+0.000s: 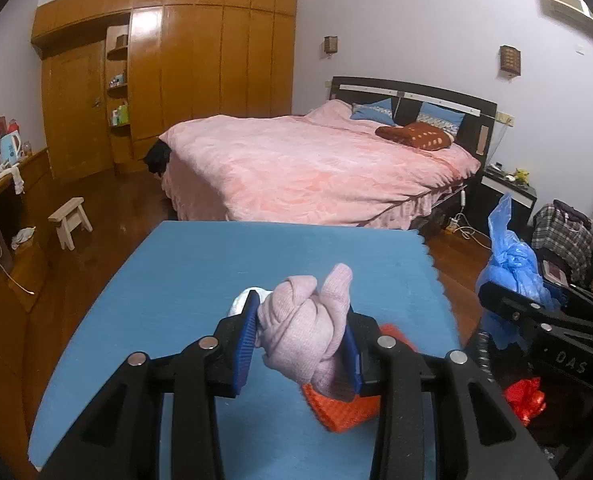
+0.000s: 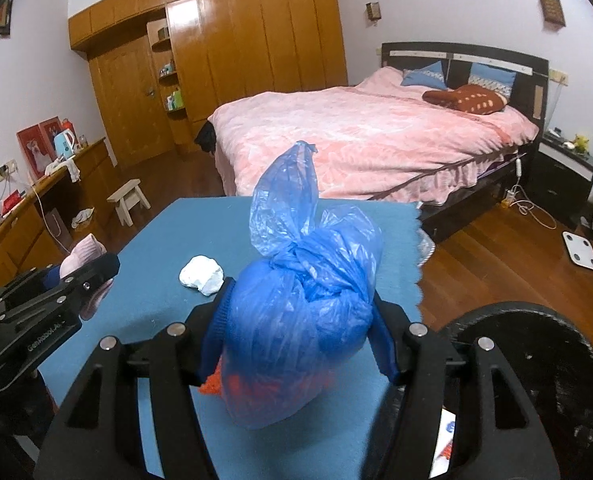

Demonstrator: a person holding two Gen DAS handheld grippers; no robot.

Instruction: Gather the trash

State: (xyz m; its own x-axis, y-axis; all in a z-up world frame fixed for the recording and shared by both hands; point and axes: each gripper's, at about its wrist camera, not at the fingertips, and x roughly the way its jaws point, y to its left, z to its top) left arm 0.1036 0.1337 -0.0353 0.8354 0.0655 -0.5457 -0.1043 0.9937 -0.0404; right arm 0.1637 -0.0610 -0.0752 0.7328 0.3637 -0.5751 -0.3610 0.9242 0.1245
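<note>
A knotted blue plastic bag, bulging with orange scraps, sits clamped in the right gripper above the near part of a blue mat, its twisted neck standing free above the knot. The film looks thin, light and slippery; it would likely crush and slide under pressure, so the tight knot seems the surest place to hold. To its left, the left gripper grips a knotted pink sock, soft and yielding, pinched across its middle between blue pads. A crumpled white tissue lies loose on the mat beyond both grippers, seemingly feather-light and easily squashed, best nipped at its centre. An orange mesh piece lies on the mat beneath the sock. The mat's zigzag right edge drops to wooden floor, where open room runs toward a white scale. A black bin gapes at near right, close beside the bag. The pink bed stands far behind, and a small stool at far left.
</note>
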